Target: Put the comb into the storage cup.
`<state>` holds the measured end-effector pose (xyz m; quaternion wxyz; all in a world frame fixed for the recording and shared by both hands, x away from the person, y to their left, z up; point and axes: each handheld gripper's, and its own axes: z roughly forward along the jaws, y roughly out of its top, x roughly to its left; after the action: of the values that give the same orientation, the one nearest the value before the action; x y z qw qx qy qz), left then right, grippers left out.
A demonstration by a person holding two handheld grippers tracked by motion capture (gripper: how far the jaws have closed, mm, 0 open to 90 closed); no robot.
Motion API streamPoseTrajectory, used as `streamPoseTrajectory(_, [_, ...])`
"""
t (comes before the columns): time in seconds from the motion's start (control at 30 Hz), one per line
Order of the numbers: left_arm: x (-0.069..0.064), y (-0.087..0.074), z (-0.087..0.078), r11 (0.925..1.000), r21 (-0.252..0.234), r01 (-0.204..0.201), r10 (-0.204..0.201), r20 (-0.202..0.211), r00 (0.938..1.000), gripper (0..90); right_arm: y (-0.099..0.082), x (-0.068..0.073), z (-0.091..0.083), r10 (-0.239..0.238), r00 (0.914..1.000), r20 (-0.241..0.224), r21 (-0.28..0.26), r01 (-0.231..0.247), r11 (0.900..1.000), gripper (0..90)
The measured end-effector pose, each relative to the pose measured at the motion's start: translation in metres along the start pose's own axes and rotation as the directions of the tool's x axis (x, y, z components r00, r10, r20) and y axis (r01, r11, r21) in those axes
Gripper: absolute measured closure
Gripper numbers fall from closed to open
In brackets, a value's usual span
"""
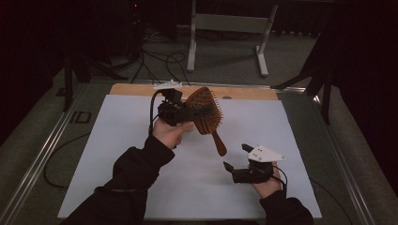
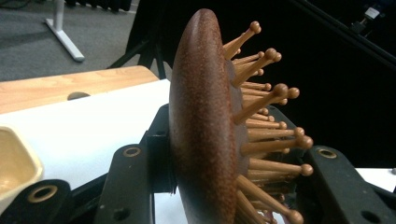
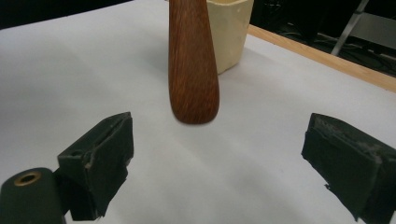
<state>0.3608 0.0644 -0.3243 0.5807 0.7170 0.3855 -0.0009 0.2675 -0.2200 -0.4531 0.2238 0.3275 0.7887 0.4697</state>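
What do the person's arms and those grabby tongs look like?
Both arms wear black sleeves. Each hand holds black tongs with two chunky jaws. The left tongs have brass-ringed screw holes, seen in the left gripper view, and a black cable. The right tongs carry a light three-cornered plate on top, with worn, rough pads and a thin black cable.

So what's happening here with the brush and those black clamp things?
A person is working at a table with a two-jaw gripper in each hand. The left gripper is shut on the head of a wooden hairbrush, holding it above the white sheet with its handle pointing down toward the right gripper. That one waits open just below the handle's tip, not touching it. A cream-coloured cup stands behind.
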Motion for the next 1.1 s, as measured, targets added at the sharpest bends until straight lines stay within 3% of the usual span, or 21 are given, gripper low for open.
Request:
streamPoseTrajectory(0.43, [0.020,0.021,-0.022,0.9985,-0.052,0.019,-0.022,-0.046,0.9987,55.5,-0.005,-0.001,-0.005,0.012,0.9996,0.025,-0.002,-0.012,0.9999,8.8])
streamPoseTrajectory(0.87, [0.039,0.041,-0.045,0.9939,-0.107,0.026,-0.039,-0.123,0.9917,55.5,-0.007,-0.003,-0.010,0.010,0.9993,0.036,-0.004,-0.010,0.9999,8.9])
streamPoseTrajectory(1.1, [0.051,0.046,-0.049,0.9904,-0.134,0.037,-0.056,-0.146,0.9876,55.6,-0.007,-0.003,-0.010,0.002,0.9993,0.036,-0.004,-0.001,1.0000,8.9])
